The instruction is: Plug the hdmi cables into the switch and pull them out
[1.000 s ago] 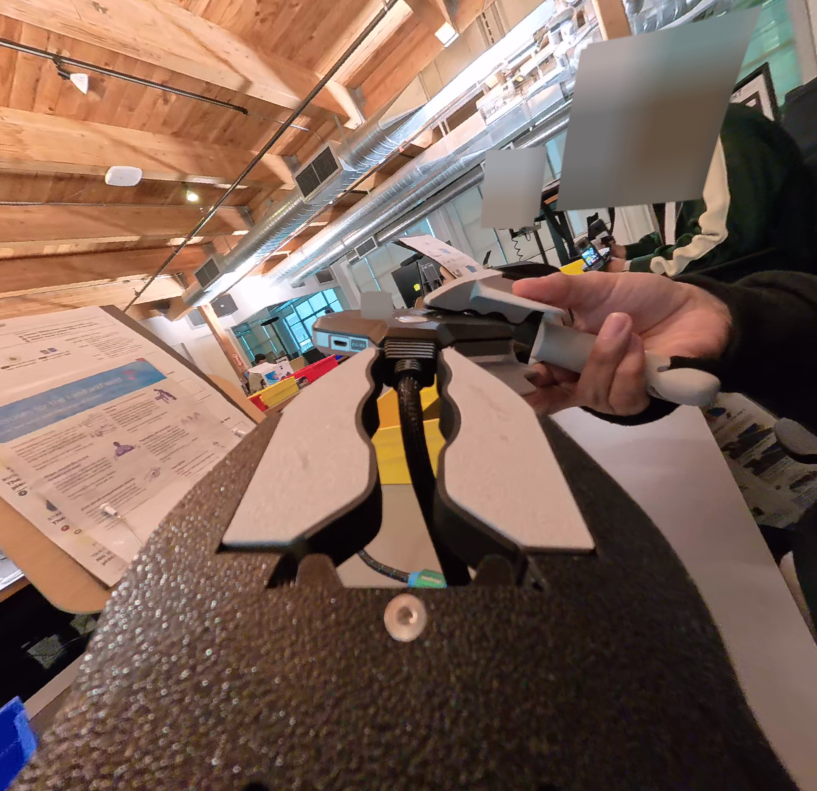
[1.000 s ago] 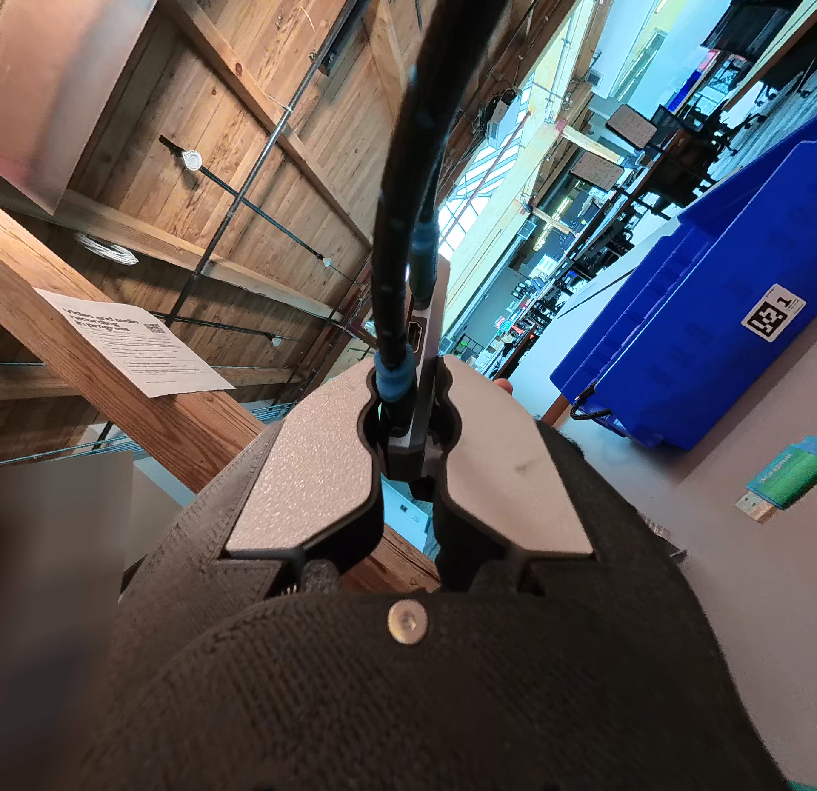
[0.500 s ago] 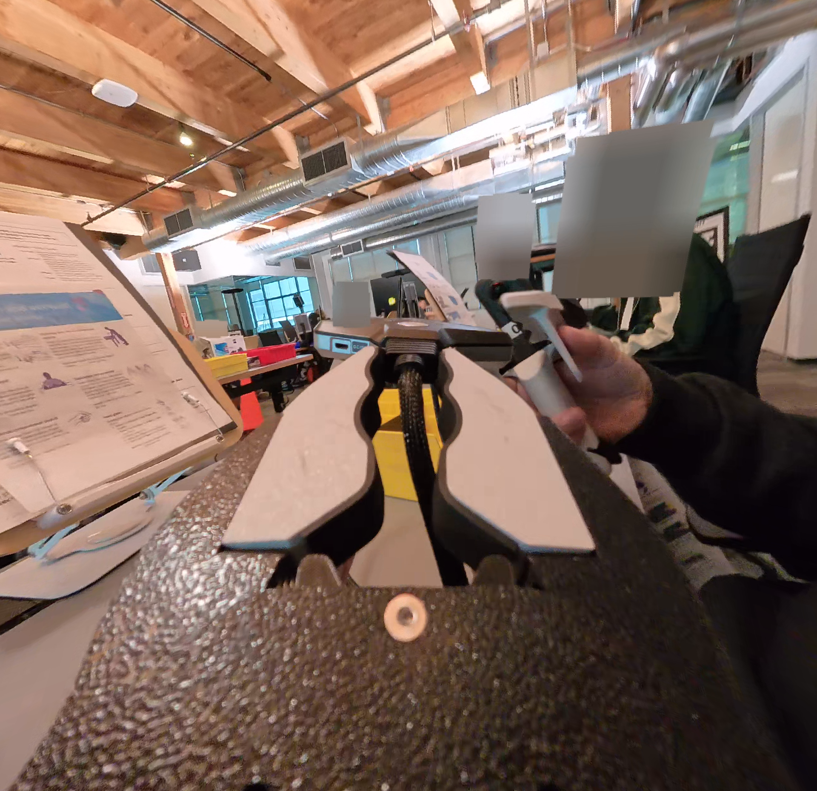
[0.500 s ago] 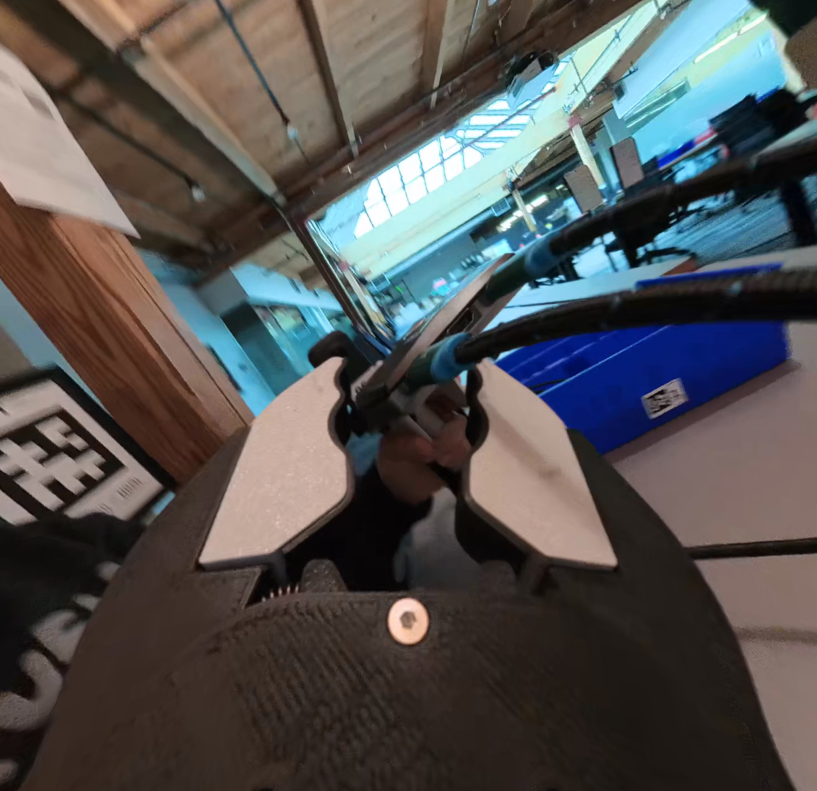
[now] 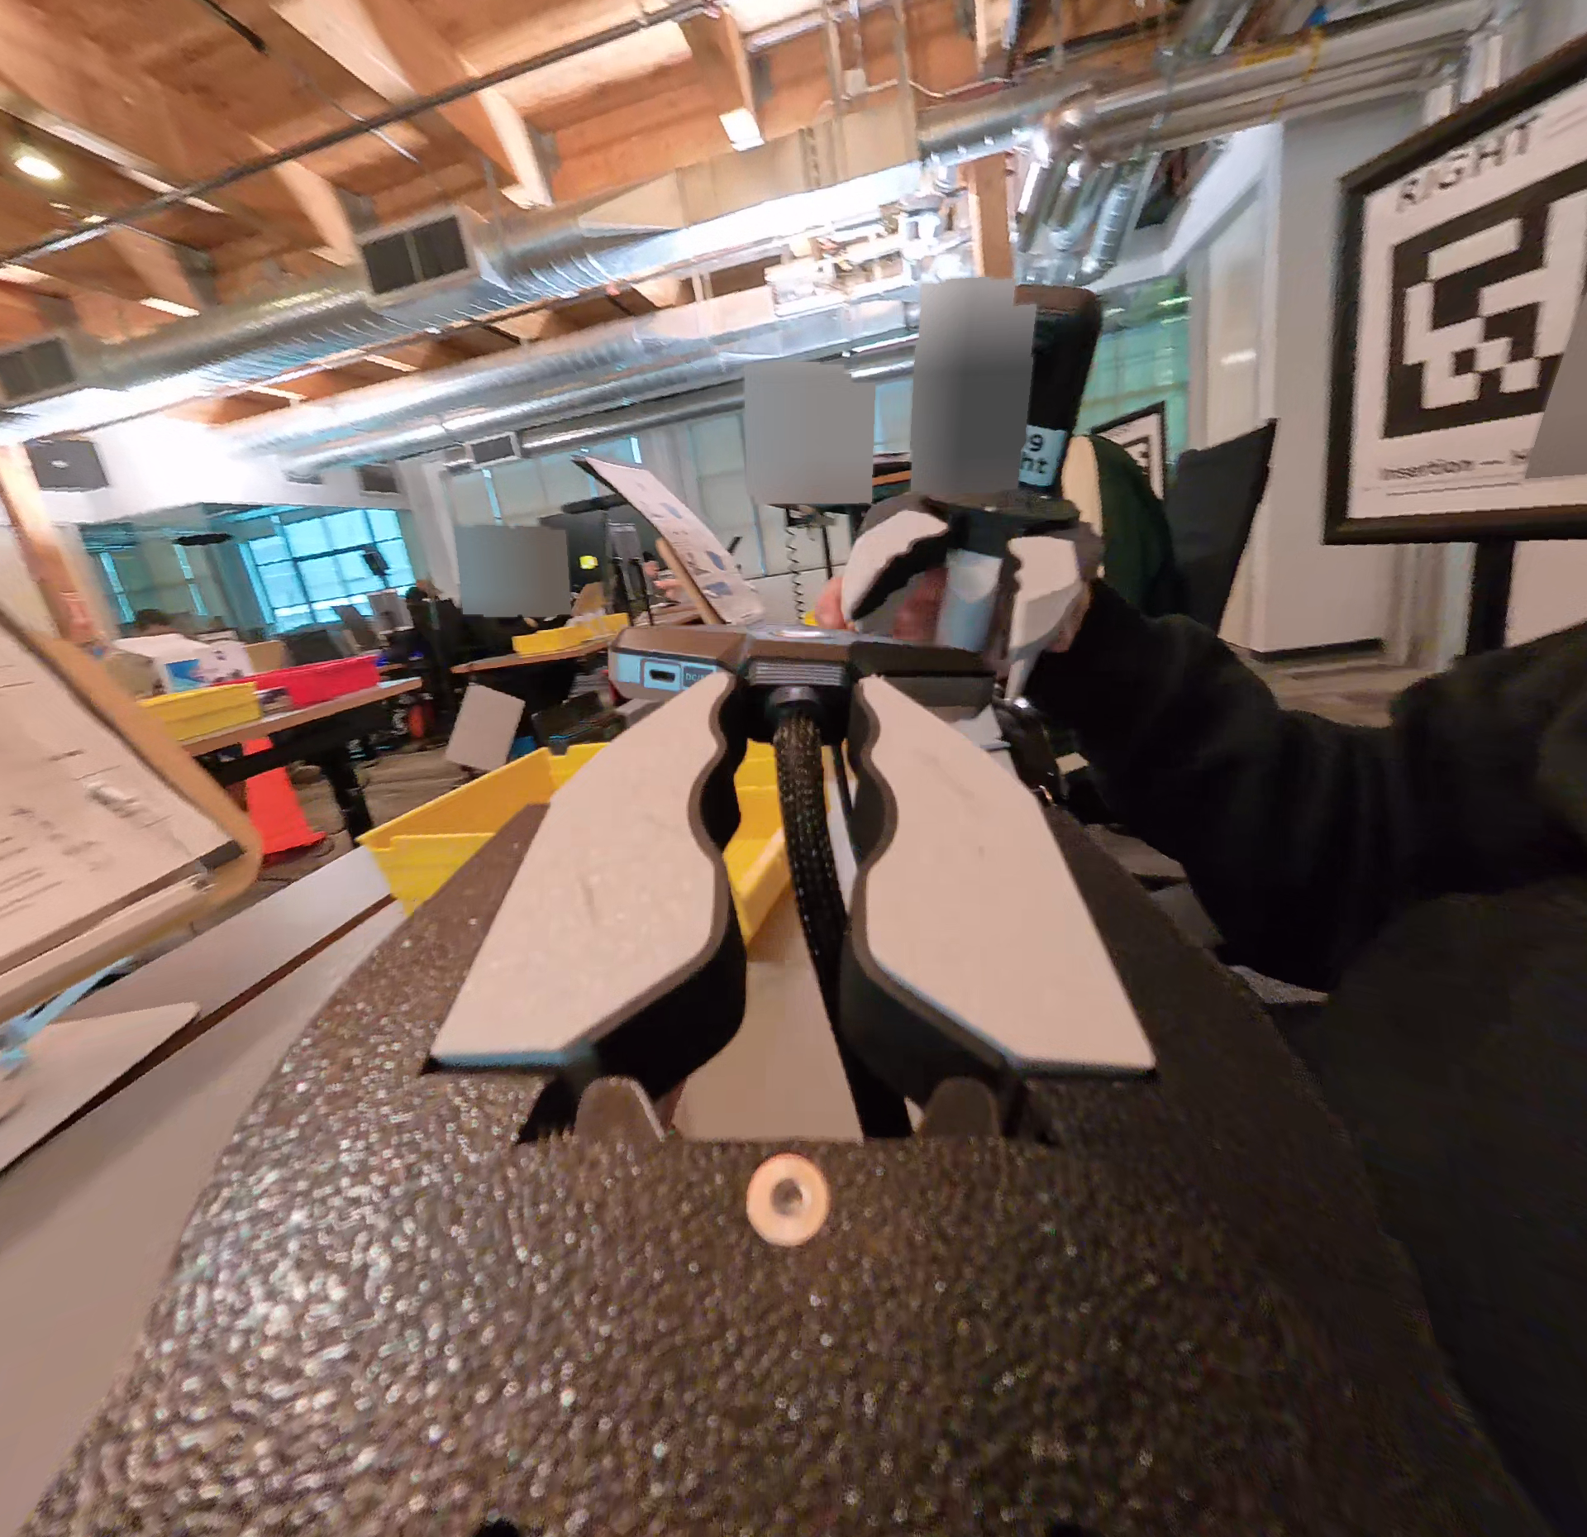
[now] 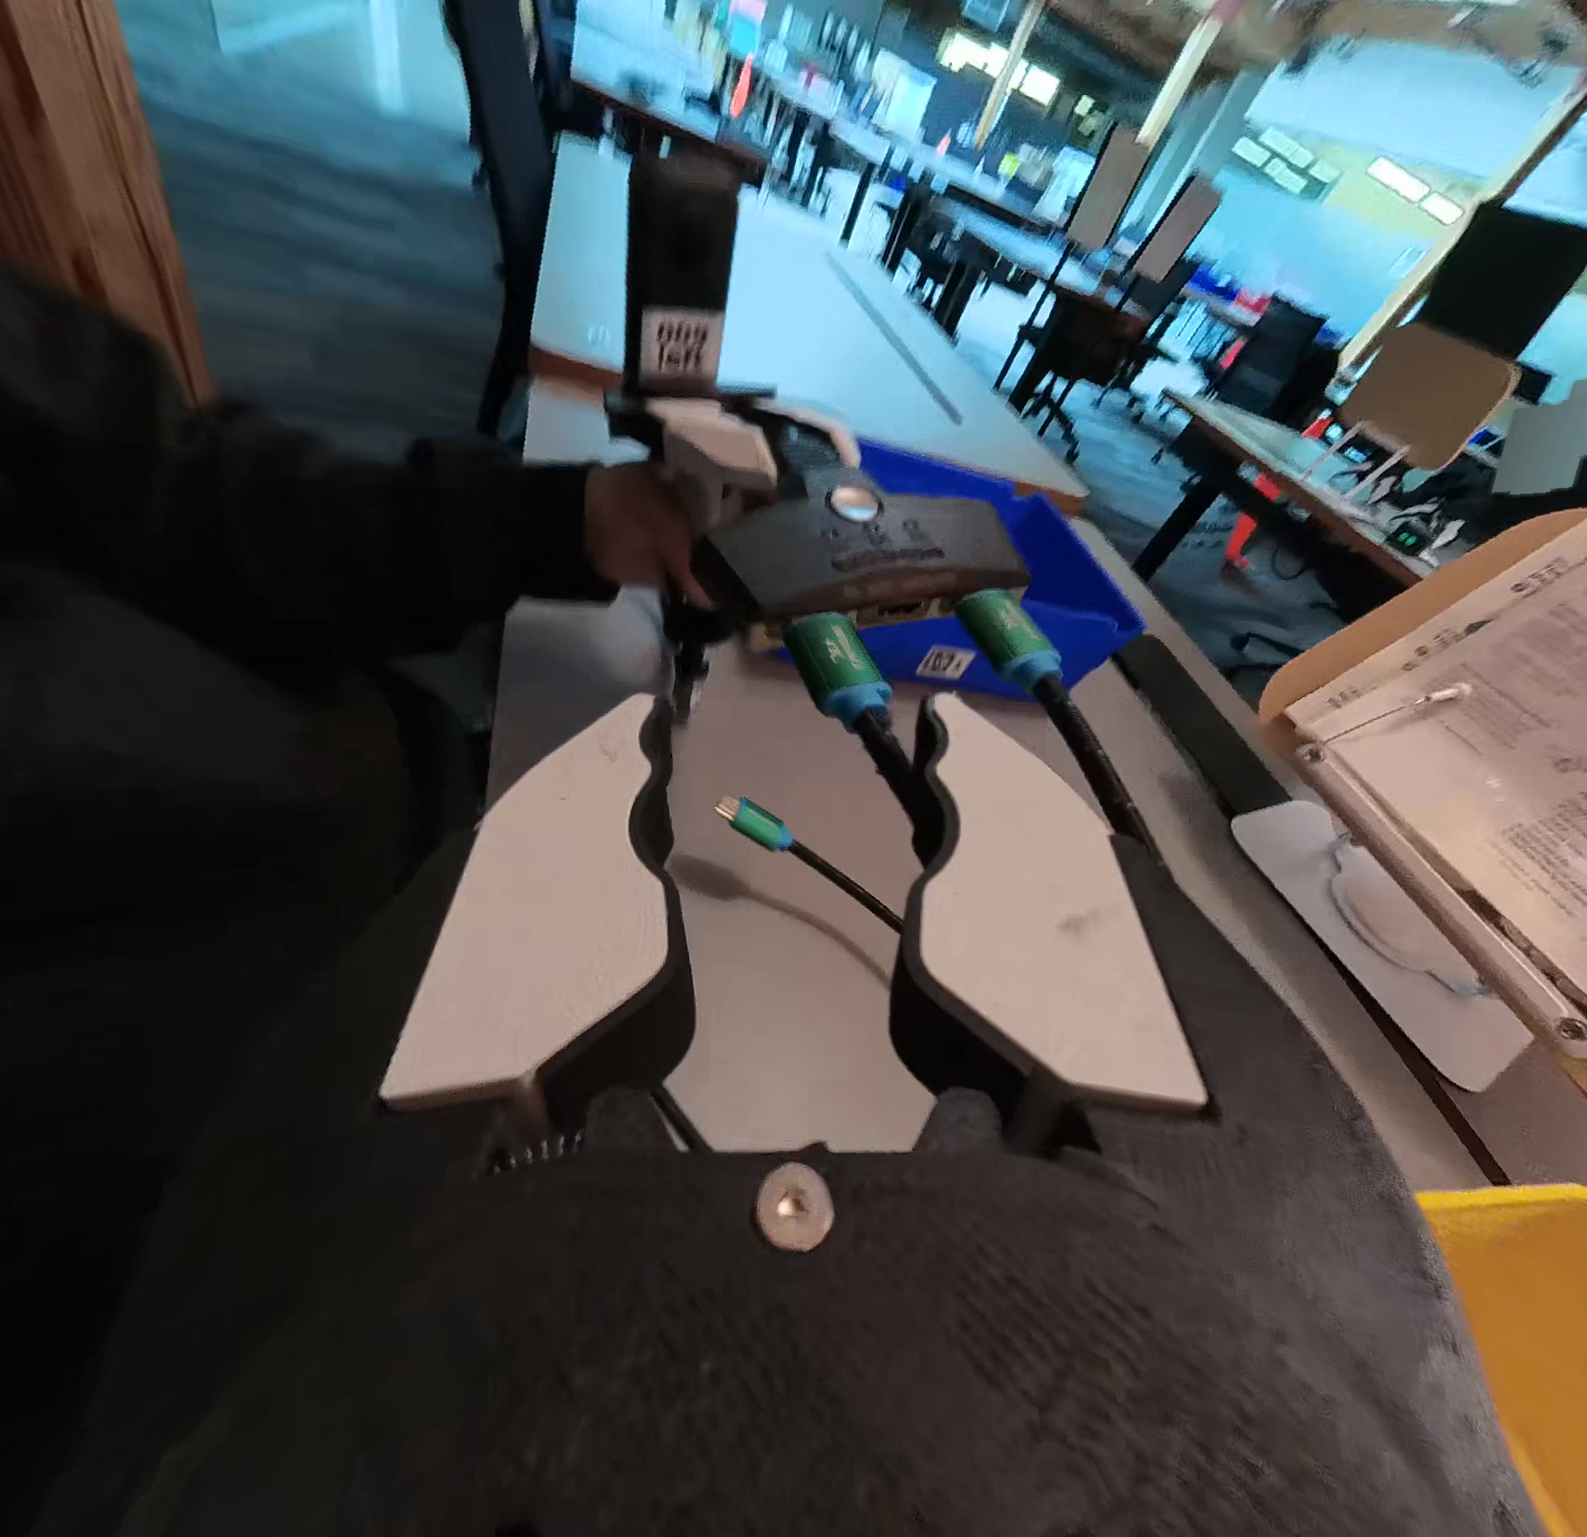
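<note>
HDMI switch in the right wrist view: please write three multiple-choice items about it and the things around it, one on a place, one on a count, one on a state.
1. Where is the small loose green plug?
A. on the floor
B. lying on the table
C. plugged into the switch

2. How many green HDMI plugs are at the near edge of the HDMI switch?
A. one
B. four
C. two

3. How is the right gripper?
A. open and empty
B. shut on a cable
C. shut on the switch

Key: 1 B, because it lies on the grey tabletop, seen between the gripper's fingers. 2 C, because two green plugs with black cables meet that edge. 3 A, because its fingers stand wide apart with nothing between them.
</note>
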{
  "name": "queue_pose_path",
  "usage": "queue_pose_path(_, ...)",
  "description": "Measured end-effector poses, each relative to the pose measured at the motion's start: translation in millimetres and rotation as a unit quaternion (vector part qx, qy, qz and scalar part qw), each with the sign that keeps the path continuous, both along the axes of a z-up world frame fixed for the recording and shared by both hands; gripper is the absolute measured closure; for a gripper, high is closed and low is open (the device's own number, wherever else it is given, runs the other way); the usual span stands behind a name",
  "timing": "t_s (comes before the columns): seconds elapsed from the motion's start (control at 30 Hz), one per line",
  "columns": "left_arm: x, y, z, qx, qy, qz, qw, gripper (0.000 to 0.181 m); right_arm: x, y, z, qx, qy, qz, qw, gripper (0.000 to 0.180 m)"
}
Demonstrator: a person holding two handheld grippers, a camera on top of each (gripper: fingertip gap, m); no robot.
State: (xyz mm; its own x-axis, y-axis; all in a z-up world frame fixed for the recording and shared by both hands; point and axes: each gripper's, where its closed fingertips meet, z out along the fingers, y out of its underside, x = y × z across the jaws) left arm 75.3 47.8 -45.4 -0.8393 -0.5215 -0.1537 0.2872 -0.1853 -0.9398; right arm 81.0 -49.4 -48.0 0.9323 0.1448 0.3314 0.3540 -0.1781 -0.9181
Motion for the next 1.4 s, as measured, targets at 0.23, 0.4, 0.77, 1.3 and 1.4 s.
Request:
queue_pose_path(0.23,-3.7,-20.4,-8.9,0.030,-0.012,-0.027,0.999,0.159,-4.9,-7.8,6.0,0.010,-0.038,0.006,0.999,0.138)
queue_pose_path(0.4,-7.6,-31.1,-11.1,0.039,-0.018,-0.038,0.998,0.159,2.3,-3.1,-18.7,-0.041,-0.079,0.003,0.996,0.137)
queue_pose_path(0.77,-12.2,-17.2,-3.9,0.014,-0.033,-0.045,0.998,0.159,-14.0,12.4,-5.5,0.042,0.035,0.103,0.993,0.161)
queue_pose_path(1.3,-14.1,-18.0,-3.6,0.014,-0.037,-0.045,0.998,0.159,-10.0,14.9,-12.4,0.034,0.053,0.099,0.993,0.149)
queue_pose_path(1.4,-13.0,-16.8,-4.4,0.017,-0.036,-0.042,0.998,0.159,-9.2,12.9,-16.5,0.023,0.044,0.100,0.994,0.149)
